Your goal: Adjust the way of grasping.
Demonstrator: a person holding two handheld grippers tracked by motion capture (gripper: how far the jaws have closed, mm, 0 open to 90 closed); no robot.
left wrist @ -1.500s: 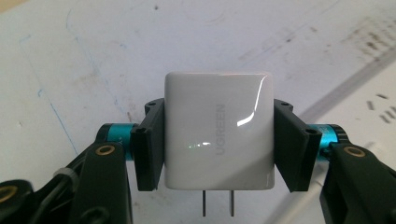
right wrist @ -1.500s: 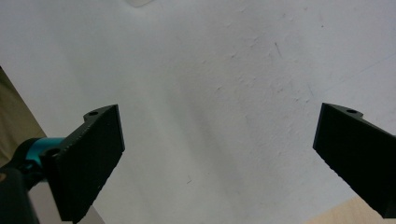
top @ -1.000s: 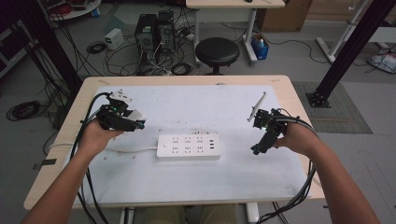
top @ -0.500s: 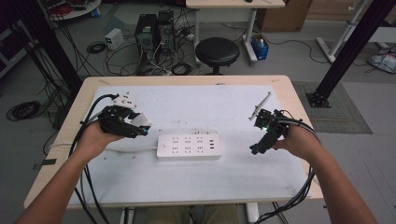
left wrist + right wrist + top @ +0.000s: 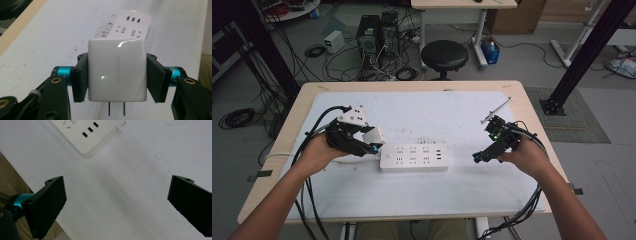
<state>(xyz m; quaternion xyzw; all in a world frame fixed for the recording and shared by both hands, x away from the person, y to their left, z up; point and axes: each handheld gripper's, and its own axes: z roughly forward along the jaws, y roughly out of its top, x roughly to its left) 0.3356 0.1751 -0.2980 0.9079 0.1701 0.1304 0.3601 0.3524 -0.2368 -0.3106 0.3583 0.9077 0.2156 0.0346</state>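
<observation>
Left gripper view: my left tongs point(image 5: 117, 77) clamp the charger point(image 5: 117, 71) by its flat sides; rigid, glossy, likely slippery. My right tongs point(image 5: 115, 205) stand wide.

Glossy white plastic in your left gripper point(image 5: 117, 82).
Your charger point(image 5: 117, 72) gleams smooth, with metal prongs; black matt jaws; the strip point(image 5: 413, 157) looks satin plastic, the table point(image 5: 447, 115) cover scuffed and matt.
</observation>
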